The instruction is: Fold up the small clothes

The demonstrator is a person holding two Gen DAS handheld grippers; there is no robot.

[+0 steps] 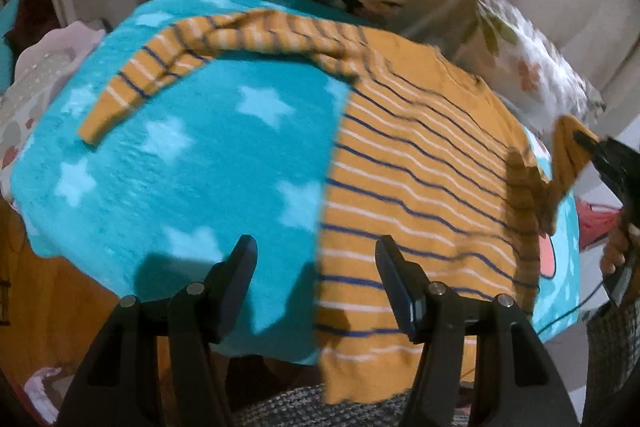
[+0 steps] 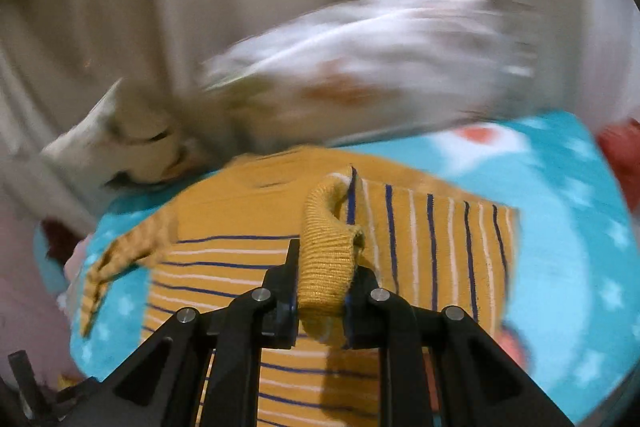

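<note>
A mustard sweater (image 1: 420,167) with navy and white stripes lies flat on a turquoise star blanket (image 1: 180,187). Its left sleeve (image 1: 168,67) stretches out across the blanket. My left gripper (image 1: 316,247) hangs open above the sweater's near left edge, with nothing between its fingers. At the far right, my right gripper (image 1: 600,155) lifts the other sleeve off the blanket. In the right wrist view the right gripper (image 2: 328,267) is shut on the ribbed cuff (image 2: 324,219) of that sleeve, which folds over the sweater body (image 2: 248,211).
Floral white pillows (image 1: 520,47) lie along the far side of the blanket, blurred in the right wrist view (image 2: 380,59). Pale pink clothes (image 1: 52,59) are heaped at the left. A person's hand (image 1: 614,251) holds the right gripper. Something red (image 2: 624,155) sits at the right edge.
</note>
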